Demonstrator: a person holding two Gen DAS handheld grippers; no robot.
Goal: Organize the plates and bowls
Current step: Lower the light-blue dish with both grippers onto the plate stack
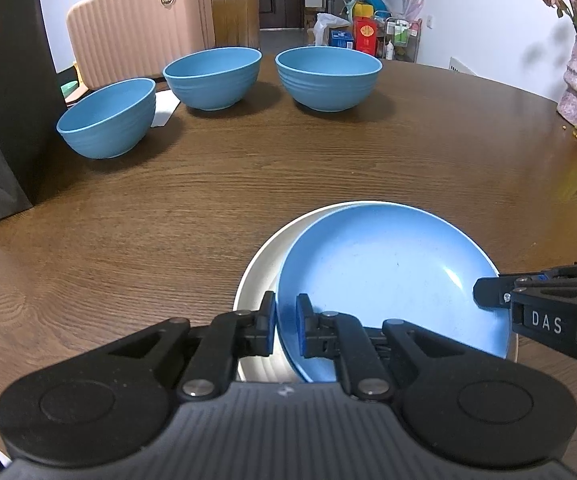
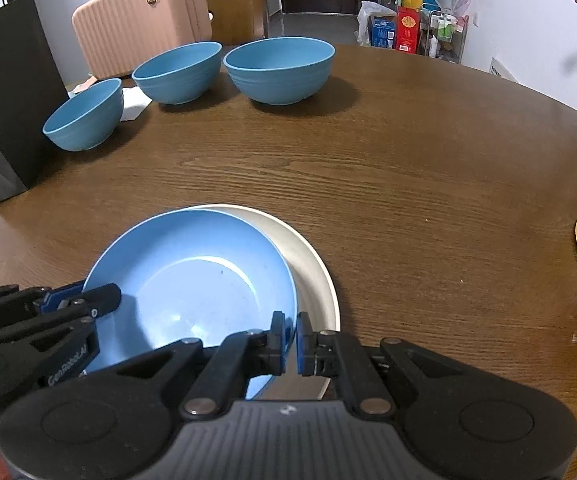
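Spreading across both views, the round wooden table (image 1: 248,184) carries everything. Three blue bowls are lined up along its far edge, well apart from the plates: the right bowl (image 1: 328,78), the middle bowl (image 1: 212,78) and the left bowl (image 1: 108,124), the last sitting just beside a black bag (image 1: 4,92) at the far-left edge. None has been nested yet.

At the near edge a blue plate (image 1: 388,272) is seen lying on a white plate (image 1: 256,280), off-centre, so that a crescent of white shows on one side. The blue plate is gripped on both sides. The left gripper (image 1: 285,326) is clamped narrowly on its left rim, one pad outside and one inside. The right gripper (image 2: 291,340) is pinched onto the opposite rim in the same way, jaws nearly closed with the rim between them.

The step in hand is judged to be the seating of the blue plate squarely in the white one. It is best done with both grips kept level, so the plate is not tilted or flexed, and slid until the white crescent is even all round. Only then should the jaws be released, one side at a time, so that nothing is dragged askew. The white plate could be pushed along underneath, so a light touch is called for.
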